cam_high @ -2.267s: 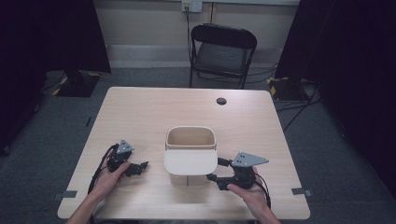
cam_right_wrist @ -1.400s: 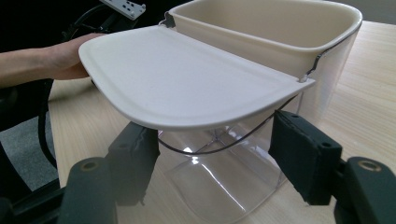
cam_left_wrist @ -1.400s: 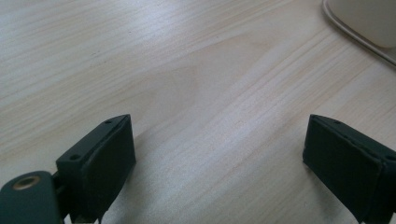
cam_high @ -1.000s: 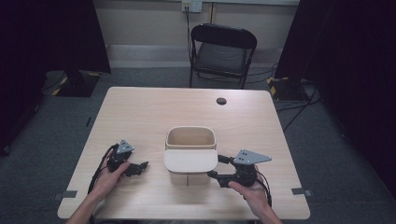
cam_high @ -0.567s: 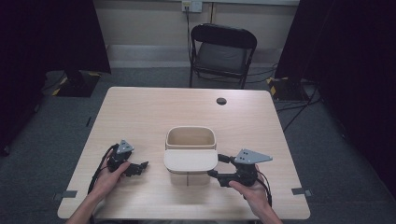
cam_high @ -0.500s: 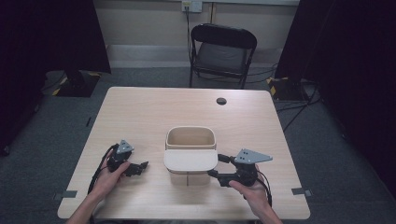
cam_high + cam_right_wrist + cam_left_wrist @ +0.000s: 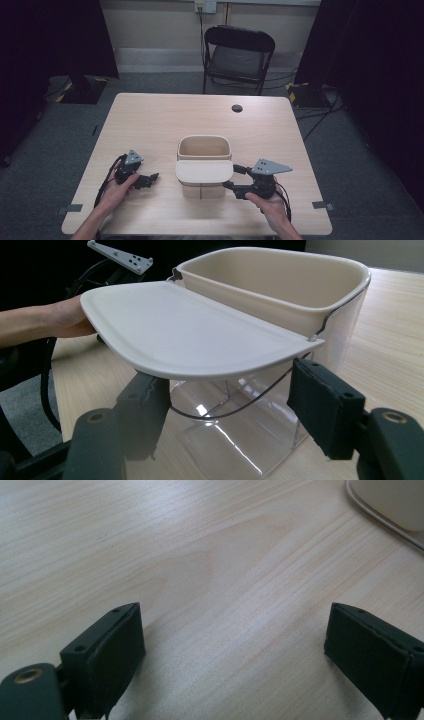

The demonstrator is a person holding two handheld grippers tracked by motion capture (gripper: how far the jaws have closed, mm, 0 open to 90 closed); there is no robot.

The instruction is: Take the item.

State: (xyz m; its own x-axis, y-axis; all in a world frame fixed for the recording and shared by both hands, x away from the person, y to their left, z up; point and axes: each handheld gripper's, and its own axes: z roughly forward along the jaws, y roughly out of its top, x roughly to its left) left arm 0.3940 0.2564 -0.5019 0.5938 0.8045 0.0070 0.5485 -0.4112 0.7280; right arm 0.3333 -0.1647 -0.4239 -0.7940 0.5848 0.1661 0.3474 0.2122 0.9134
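Note:
A cream bin (image 7: 204, 147) stands at the middle of the table's near half, raised on a clear base (image 7: 240, 440). Its flat cream lid (image 7: 204, 171) is swung level toward me. My right gripper (image 7: 231, 177) sits just right of the lid, open, its jaws apart on either side beneath the lid's rim (image 7: 190, 330), with a thin wire bail between them and nothing pressed. My left gripper (image 7: 150, 180) rests on the table left of the bin, open. In the left gripper view my left gripper (image 7: 235, 645) has bare wood between its jaws, and the bin's corner (image 7: 390, 505) shows at the top right.
A small black round object (image 7: 237, 108) lies on the wooden table (image 7: 150, 120) toward its far right. A black folding chair (image 7: 237, 55) stands behind the table. Cables trail on the floor at the right.

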